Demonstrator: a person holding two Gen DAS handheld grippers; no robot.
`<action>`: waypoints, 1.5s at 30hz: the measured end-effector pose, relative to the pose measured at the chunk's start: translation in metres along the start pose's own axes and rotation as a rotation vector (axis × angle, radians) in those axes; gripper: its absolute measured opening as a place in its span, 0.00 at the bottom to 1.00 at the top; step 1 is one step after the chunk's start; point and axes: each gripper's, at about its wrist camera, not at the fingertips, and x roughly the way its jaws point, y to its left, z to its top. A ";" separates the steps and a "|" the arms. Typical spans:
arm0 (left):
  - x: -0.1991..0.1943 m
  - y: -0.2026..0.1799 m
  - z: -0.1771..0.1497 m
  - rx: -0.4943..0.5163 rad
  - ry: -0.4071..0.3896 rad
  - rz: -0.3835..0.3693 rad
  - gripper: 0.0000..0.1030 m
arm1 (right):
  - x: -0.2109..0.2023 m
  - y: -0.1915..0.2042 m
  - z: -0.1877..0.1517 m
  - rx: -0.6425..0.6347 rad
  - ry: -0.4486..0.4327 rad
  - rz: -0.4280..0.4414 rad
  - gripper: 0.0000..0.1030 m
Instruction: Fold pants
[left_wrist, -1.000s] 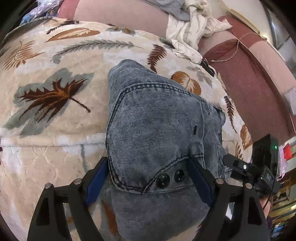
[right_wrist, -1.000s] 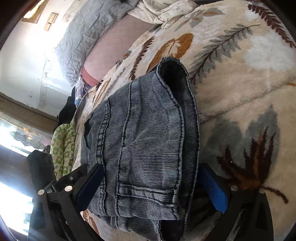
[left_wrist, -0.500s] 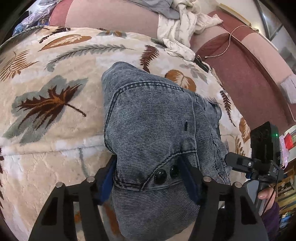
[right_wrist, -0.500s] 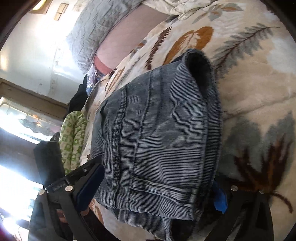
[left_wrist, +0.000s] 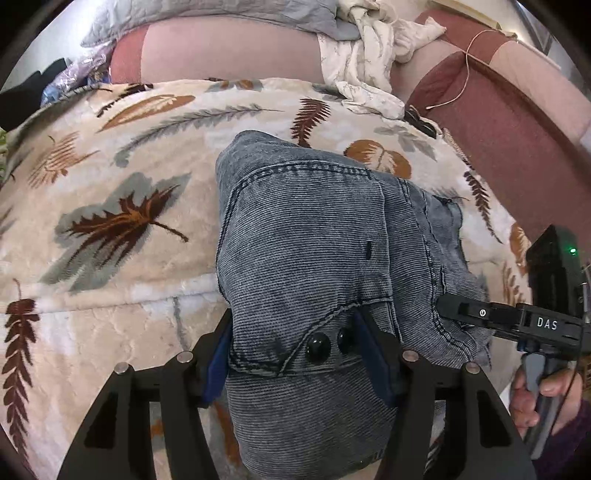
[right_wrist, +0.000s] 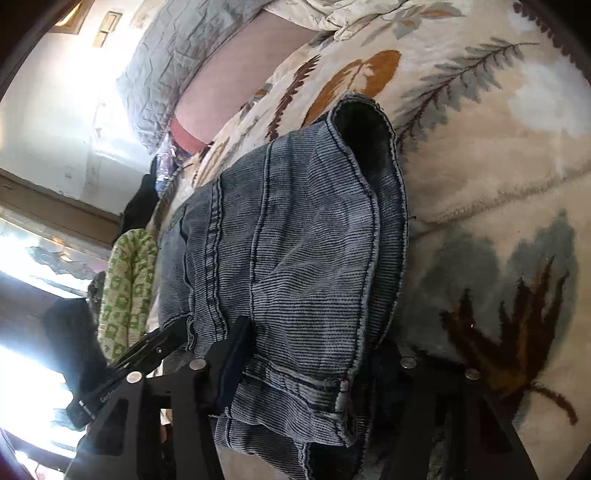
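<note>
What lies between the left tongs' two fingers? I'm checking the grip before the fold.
A bunched fold of the grey-blue pants, at the two black buttons. The left tongs, which have just been closing, pinch it; the left wrist view shows this.

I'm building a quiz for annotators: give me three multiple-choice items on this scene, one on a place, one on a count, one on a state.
1. Where do the jeans lie?
A. on a leaf-print blanket
B. on a bare wooden floor
C. in a basket

2. How many black buttons show between the left gripper fingers?
A. none
B. two
C. five

3. The right gripper is:
A. clear of any cloth
B. closed around a fold of denim
C. holding a pillow

Answers: A, patterned blanket surrounds them; B, two sit side by side; B, fabric fills its jaws.
</note>
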 end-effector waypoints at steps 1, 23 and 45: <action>-0.001 -0.001 -0.001 -0.001 -0.005 0.017 0.61 | -0.001 0.005 -0.001 -0.013 -0.007 -0.010 0.51; -0.032 -0.003 -0.003 0.007 -0.083 0.082 0.44 | -0.019 0.062 -0.004 -0.128 -0.093 0.014 0.42; -0.075 0.057 0.010 -0.077 -0.168 0.189 0.41 | 0.031 0.152 0.007 -0.290 -0.048 0.038 0.42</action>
